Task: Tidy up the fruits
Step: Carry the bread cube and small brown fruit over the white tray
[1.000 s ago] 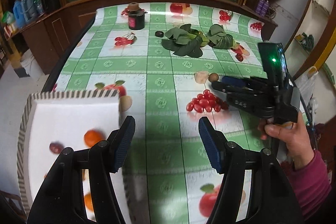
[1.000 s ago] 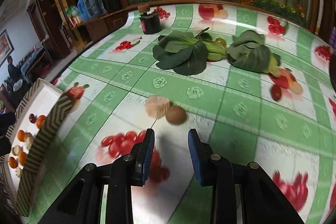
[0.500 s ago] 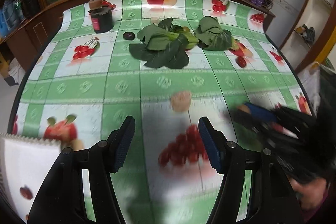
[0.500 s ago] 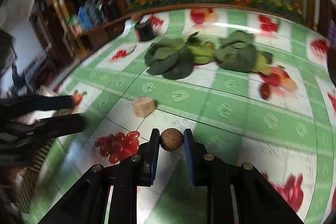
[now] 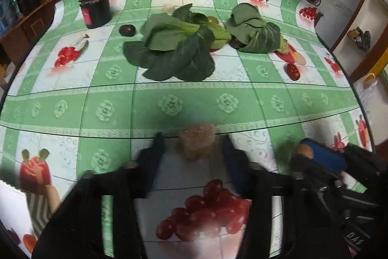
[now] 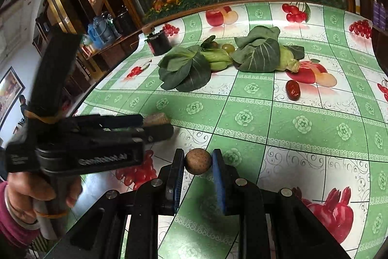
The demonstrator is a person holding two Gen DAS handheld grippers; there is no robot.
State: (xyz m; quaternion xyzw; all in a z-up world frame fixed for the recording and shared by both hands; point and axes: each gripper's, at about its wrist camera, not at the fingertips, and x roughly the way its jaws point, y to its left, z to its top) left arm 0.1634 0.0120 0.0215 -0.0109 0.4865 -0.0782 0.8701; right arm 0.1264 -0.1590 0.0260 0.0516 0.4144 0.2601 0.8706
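Right gripper (image 6: 197,163) clamped on a small round brown fruit (image 6: 198,161) just above the fruit-print tablecloth (image 6: 303,128) — left gripper (image 5: 192,149), blurred, jaws just been closing around a tan rough-skinned fruit (image 5: 197,143), pad contact unclear.

Counter (image 5: 72,98) with green-check fruit-print cover: leafy greens (image 5: 174,50) upper centre, black jar (image 5: 95,10) upper left, red date (image 5: 293,71) right, pale fruit (image 5: 196,143), blurred, lower centre.
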